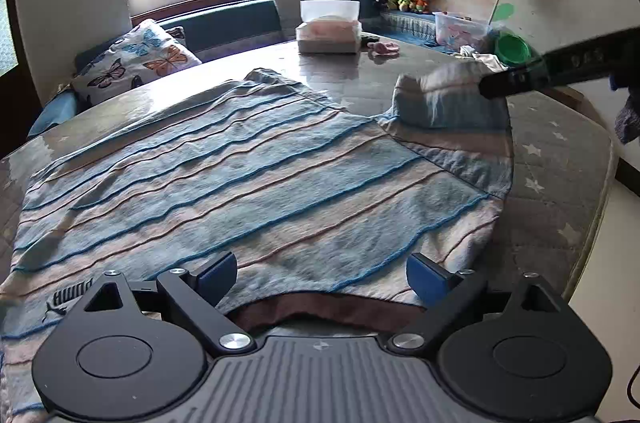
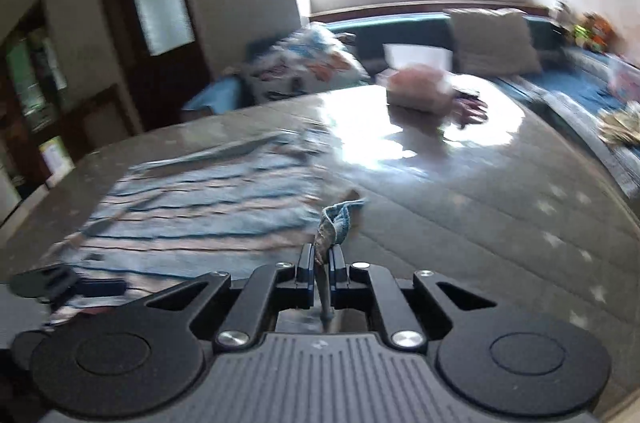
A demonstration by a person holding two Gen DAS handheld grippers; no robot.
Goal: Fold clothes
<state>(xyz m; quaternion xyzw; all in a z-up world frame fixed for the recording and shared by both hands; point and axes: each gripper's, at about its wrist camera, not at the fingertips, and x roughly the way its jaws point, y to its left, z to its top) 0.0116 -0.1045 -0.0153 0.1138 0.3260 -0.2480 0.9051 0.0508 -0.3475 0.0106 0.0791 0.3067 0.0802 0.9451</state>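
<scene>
Striped shirt (image 1: 224, 167) is spread flat on the worktop (image 1: 352, 79), collar end nearest the left gripper (image 1: 322, 277), whose jaws are wide open with nothing in them. Right gripper (image 2: 320, 259) has its jaws pinched tight on the sleeve (image 1: 444, 99), lifting it up. Tissue box (image 1: 328, 33) sits well behind, near the far edge.

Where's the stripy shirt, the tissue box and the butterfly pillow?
stripy shirt (image 1: 248, 179): left wrist view, middle of its body.
tissue box (image 1: 328, 37): left wrist view, its front side.
butterfly pillow (image 1: 132, 61): left wrist view, its printed face.
</scene>
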